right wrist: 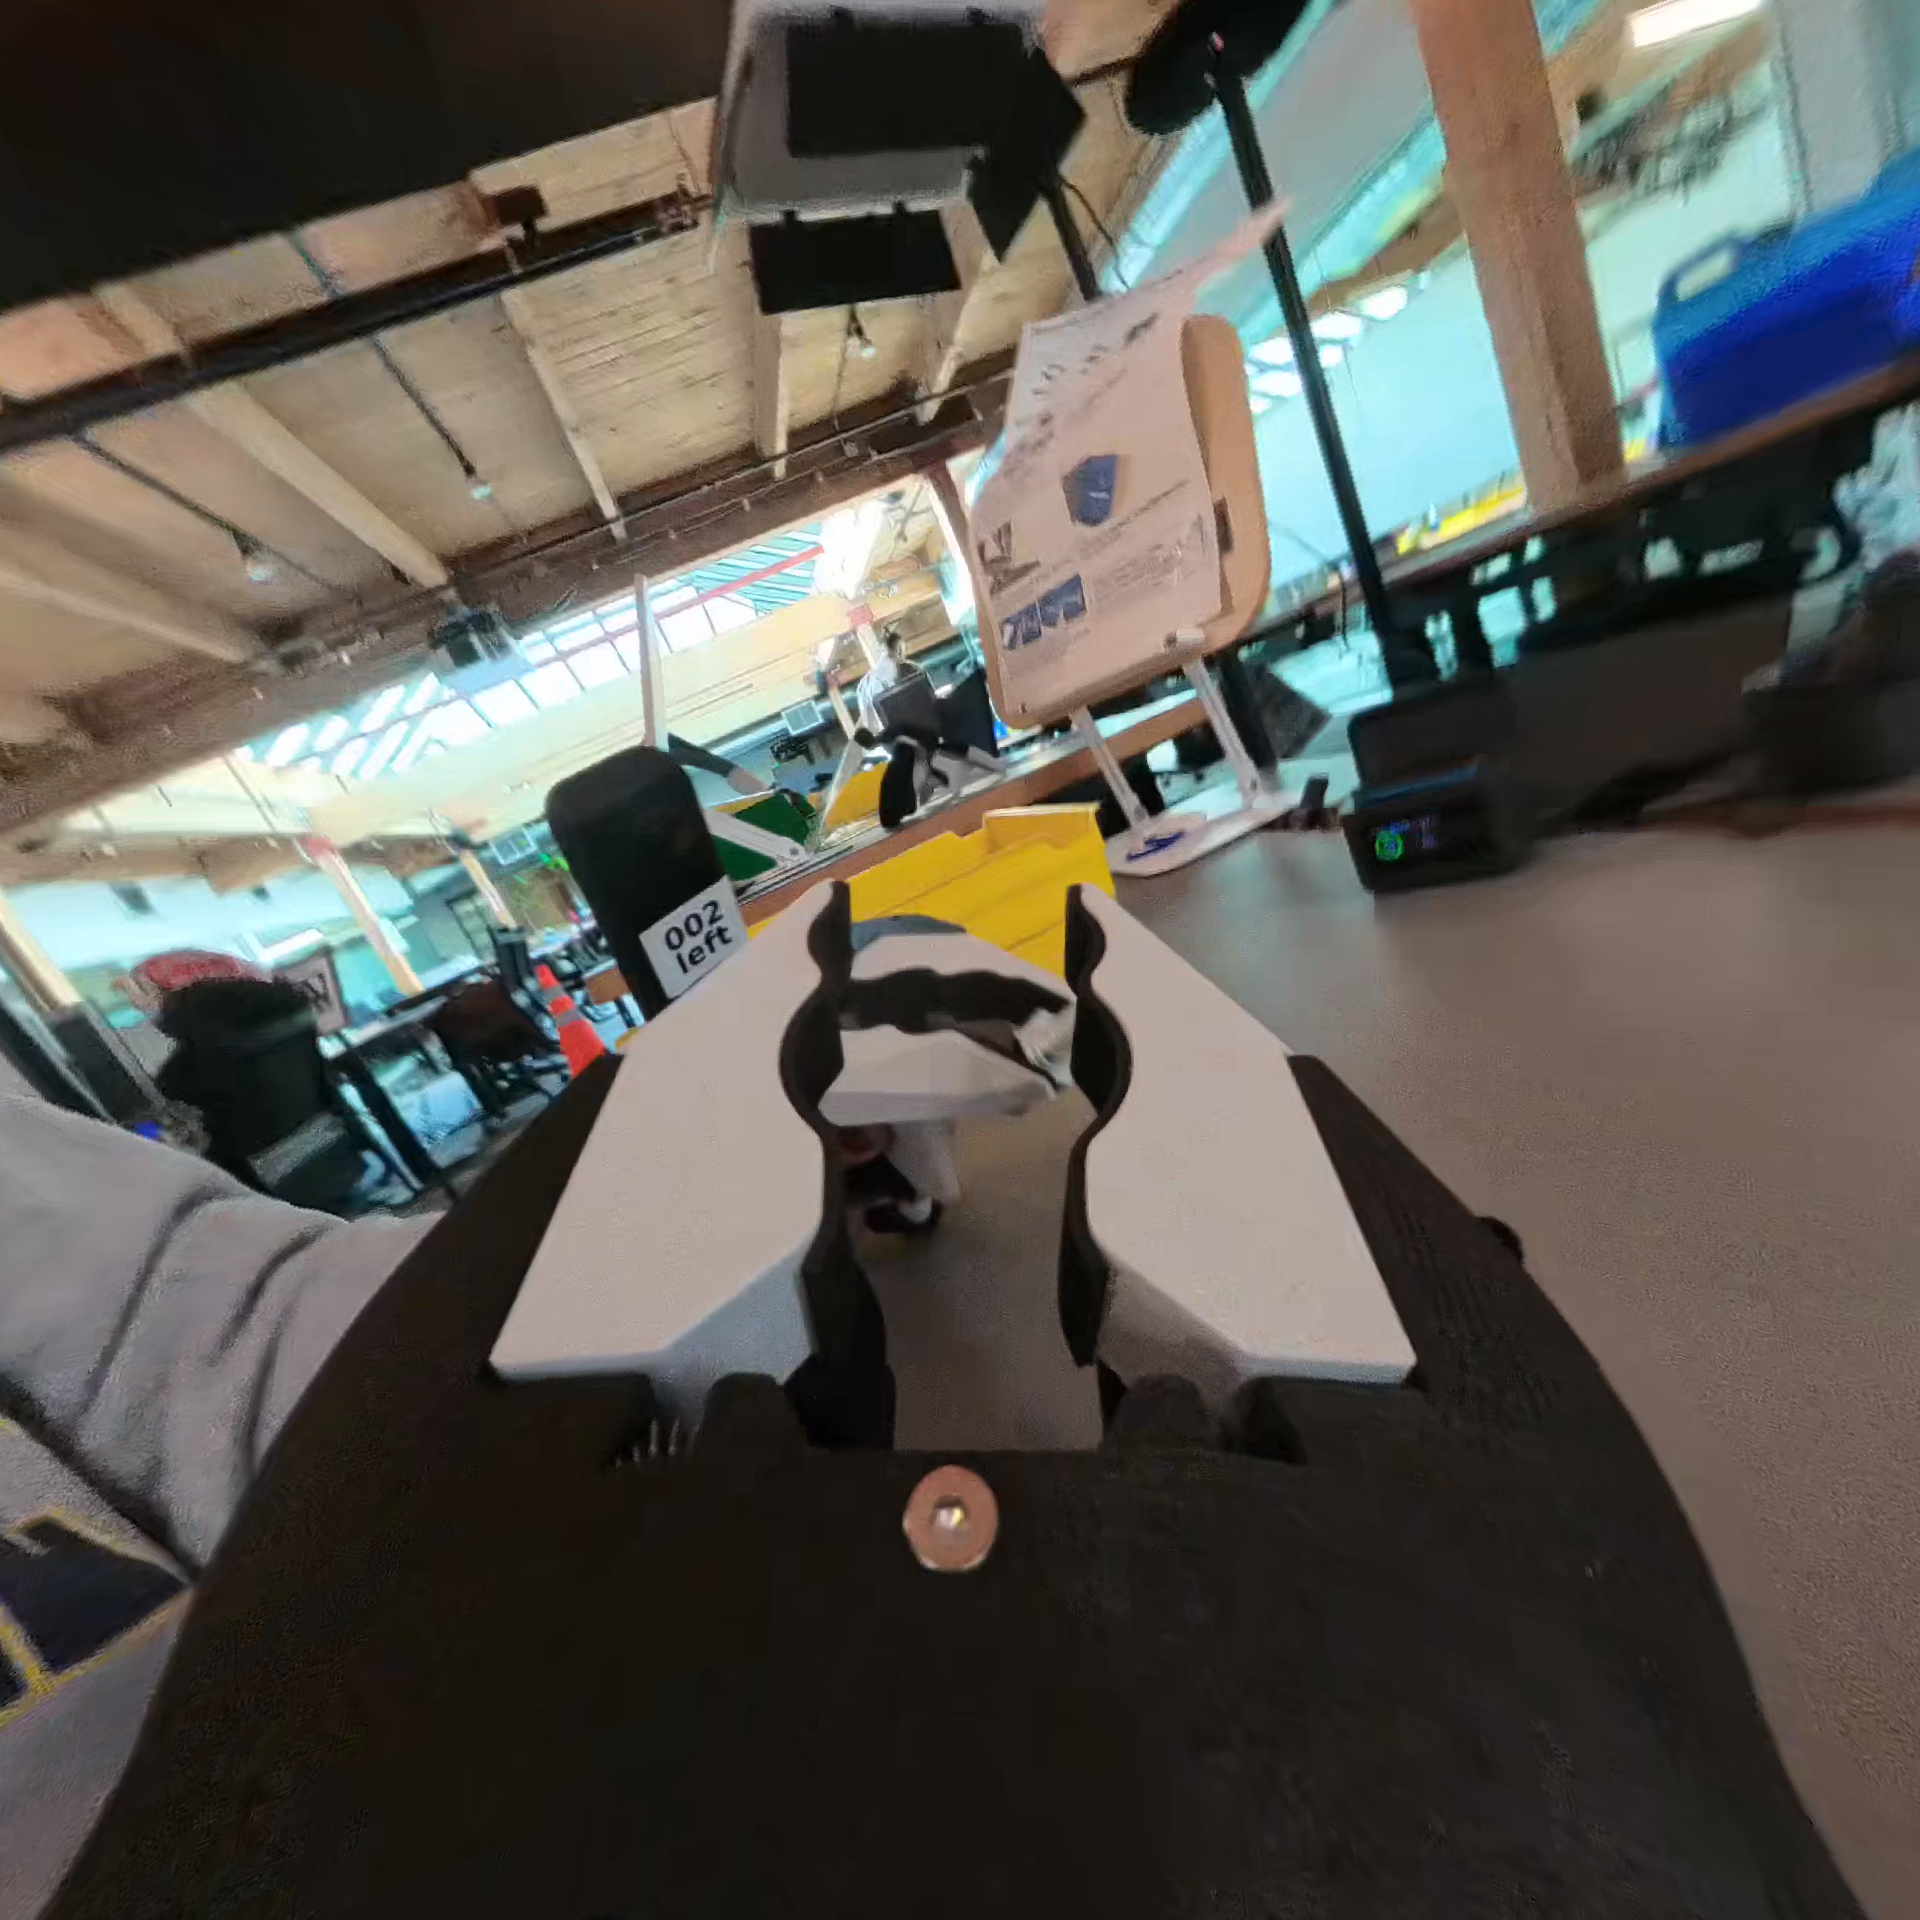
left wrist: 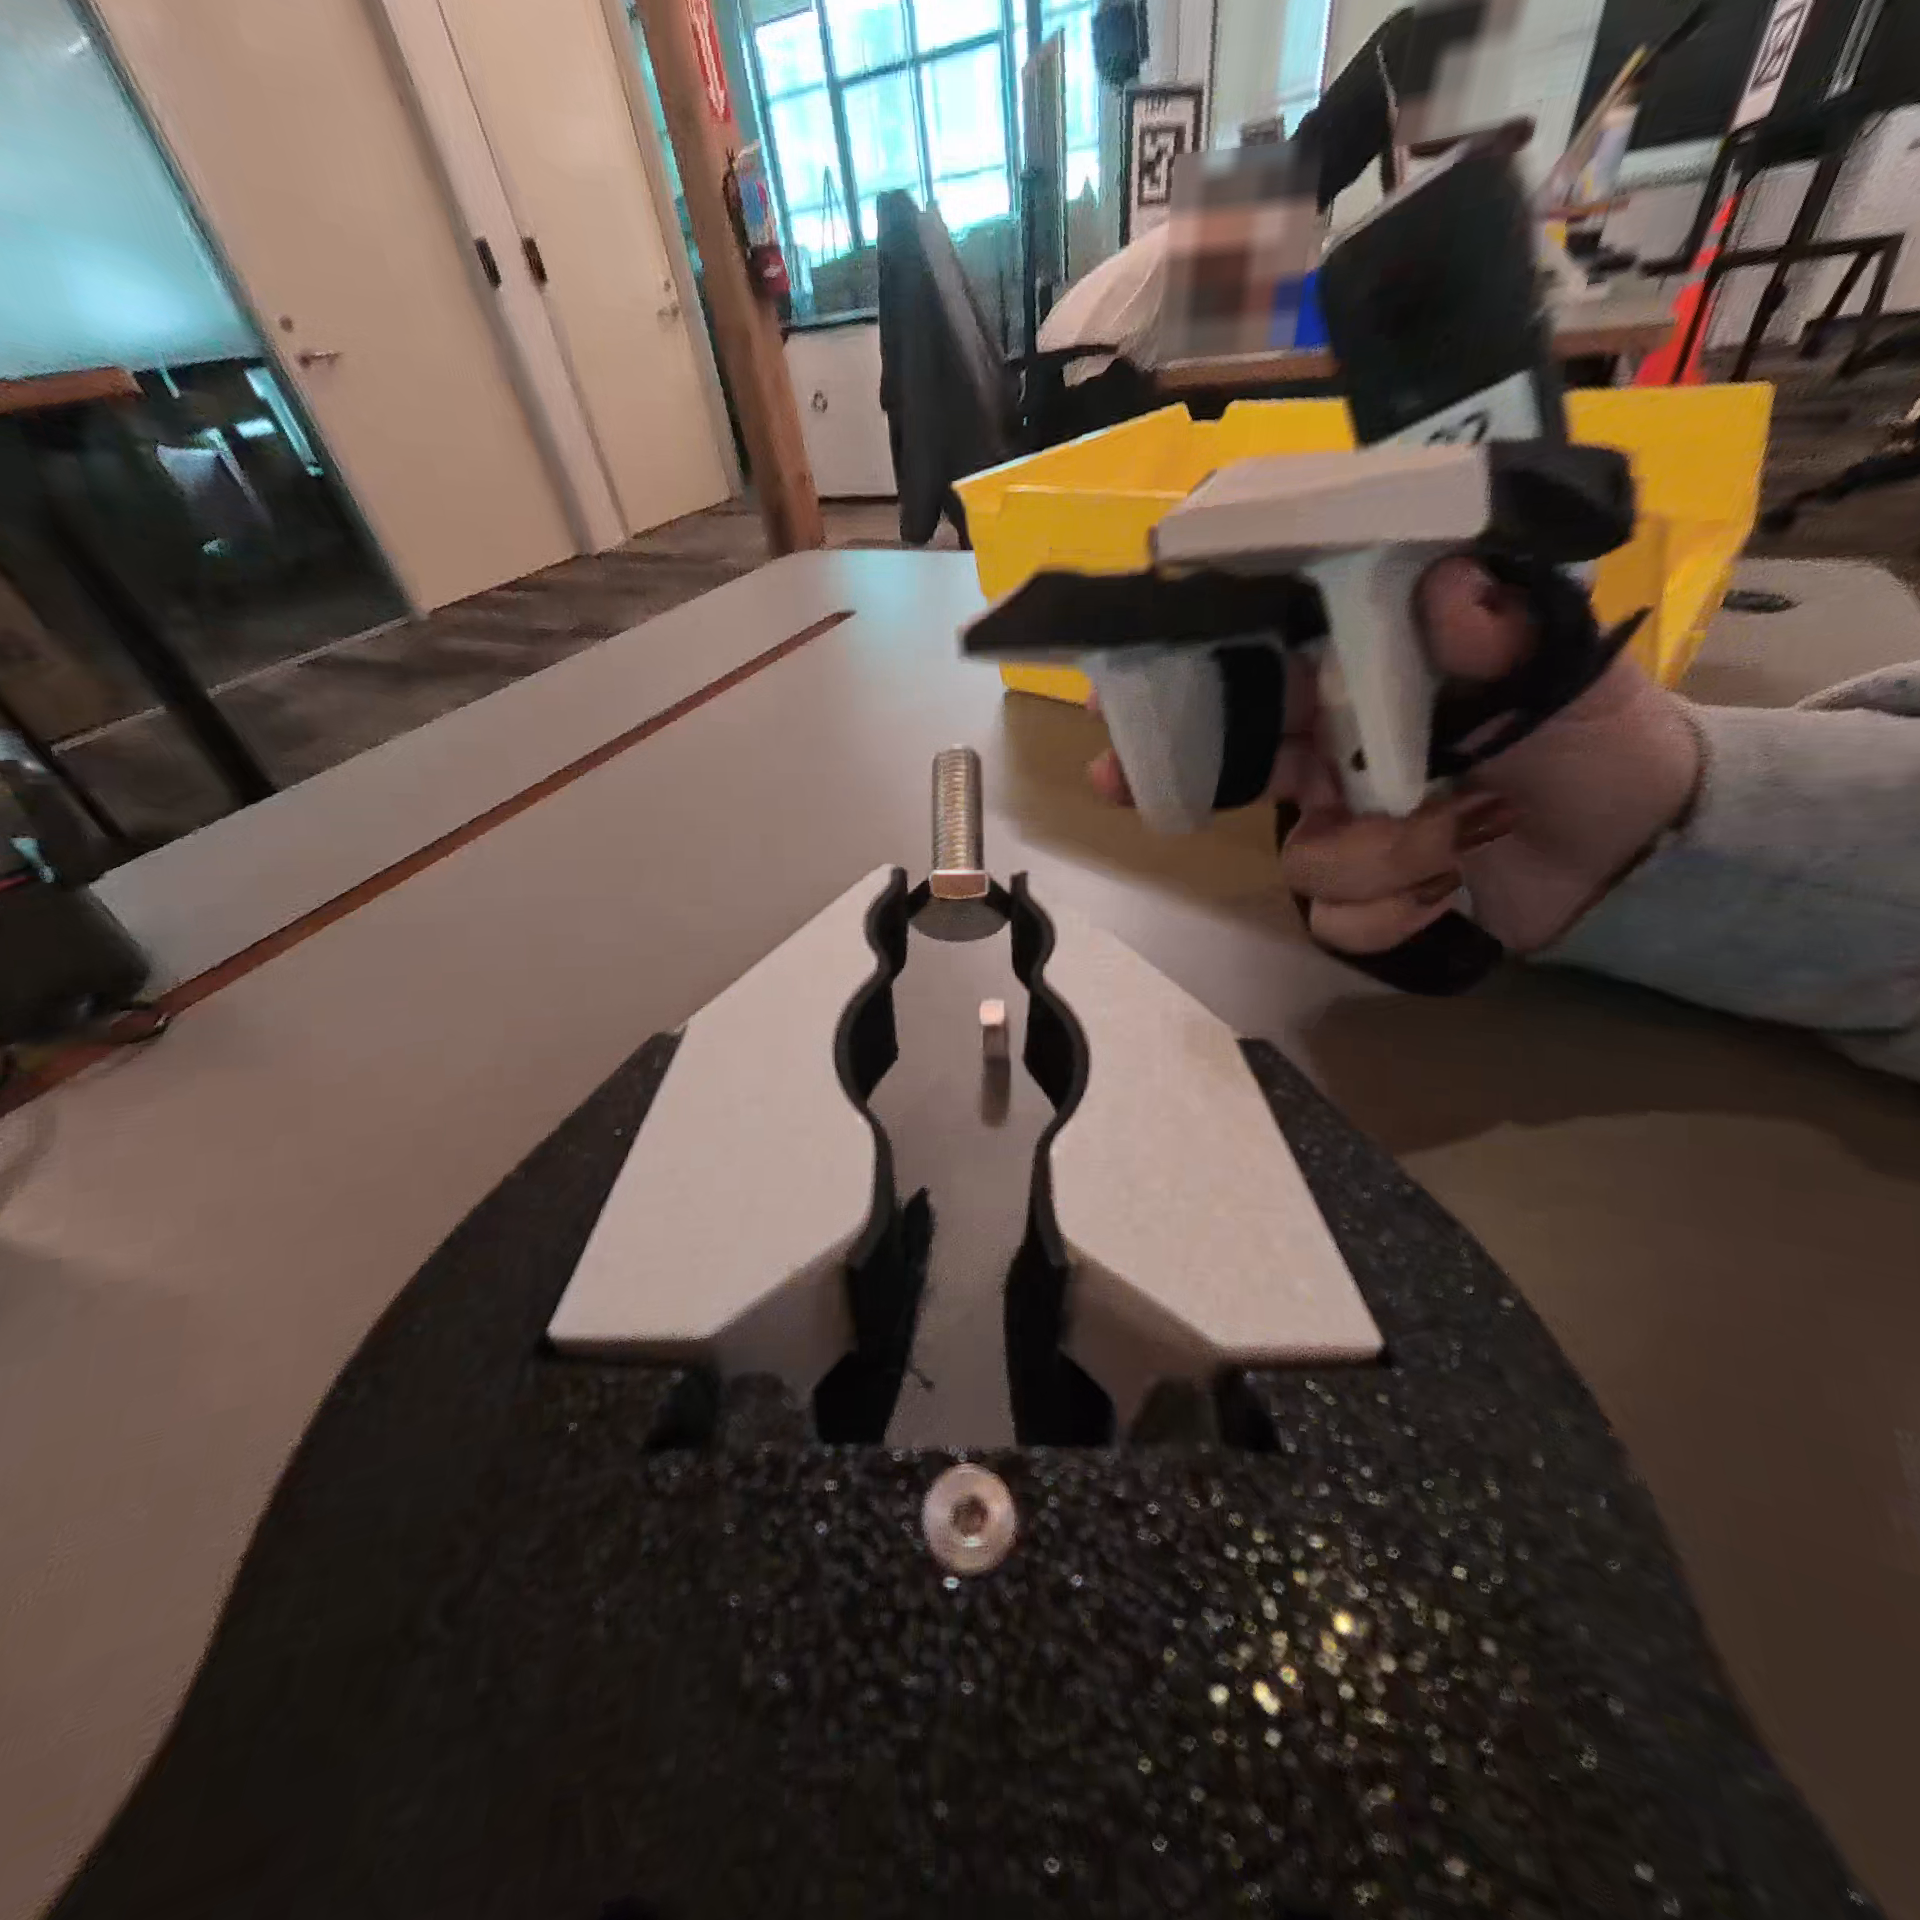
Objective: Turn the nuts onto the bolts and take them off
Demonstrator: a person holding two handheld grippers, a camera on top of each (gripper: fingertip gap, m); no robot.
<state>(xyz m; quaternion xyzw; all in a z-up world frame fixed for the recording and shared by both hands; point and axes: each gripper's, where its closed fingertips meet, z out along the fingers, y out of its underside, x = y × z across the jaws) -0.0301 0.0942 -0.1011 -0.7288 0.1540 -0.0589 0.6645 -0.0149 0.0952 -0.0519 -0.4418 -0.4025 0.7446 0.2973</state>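
Note:
In the left wrist view, my left gripper (left wrist: 961,896) is shut on the head of a silver bolt (left wrist: 956,805). The bolt stands upright with its thread pointing up, just above the grey table (left wrist: 416,935). A small silver nut (left wrist: 994,1023) lies on the table under the gap between the fingers. My right gripper (left wrist: 1049,618), held by a hand in a grey sleeve, hovers right of and above the bolt without touching it. In the right wrist view, my right gripper (right wrist: 956,914) is open and empty, and the left gripper (right wrist: 935,1086) shows through its gap.
A yellow bin (left wrist: 1091,499) stands on the table behind the bolt and also shows in the right wrist view (right wrist: 1039,862). A small black device with a lit screen (right wrist: 1434,842) and a poster stand (right wrist: 1112,520) are at the table's far side. There is about 5 centimeters between the tips of the two grippers.

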